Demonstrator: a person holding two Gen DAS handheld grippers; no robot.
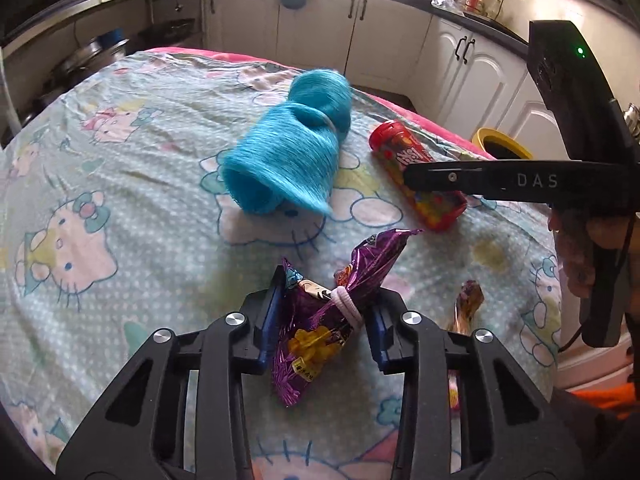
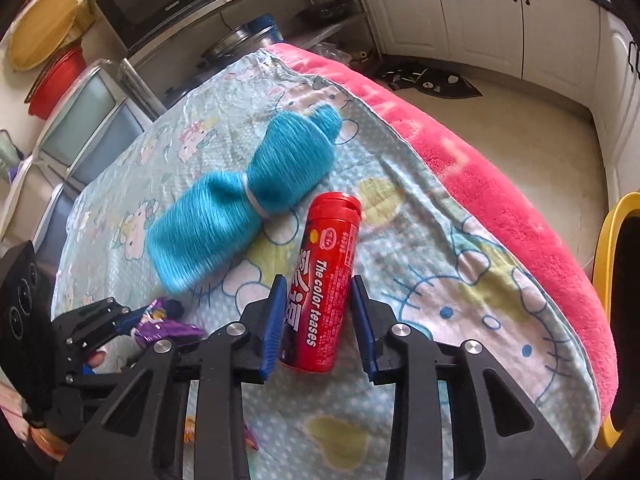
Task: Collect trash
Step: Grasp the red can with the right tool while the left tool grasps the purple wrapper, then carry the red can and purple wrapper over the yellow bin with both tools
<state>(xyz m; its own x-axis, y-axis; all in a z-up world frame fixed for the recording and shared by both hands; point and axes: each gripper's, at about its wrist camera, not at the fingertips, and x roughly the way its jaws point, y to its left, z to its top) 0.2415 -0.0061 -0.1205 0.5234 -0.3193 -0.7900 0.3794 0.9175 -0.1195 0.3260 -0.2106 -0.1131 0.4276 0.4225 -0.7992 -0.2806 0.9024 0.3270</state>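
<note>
A crumpled purple snack bag (image 1: 320,320) tied with a pale hair band lies on the Hello Kitty cloth, between the blue pads of my left gripper (image 1: 326,316); the jaws are open around it, with gaps on both sides. It also shows in the right wrist view (image 2: 168,330). A red candy tube (image 2: 322,280) lies on its side between the pads of my right gripper (image 2: 320,320), which is open around it. The tube also shows in the left wrist view (image 1: 416,178), partly behind the right gripper's body.
A blue yarn bundle (image 1: 288,160) tied with a white band lies mid-table, also in the right wrist view (image 2: 244,200). A small wrapper (image 1: 466,308) lies right of the left gripper. A yellow-rimmed bin (image 2: 612,280) stands past the pink table edge (image 2: 500,196). Kitchen cabinets lie beyond.
</note>
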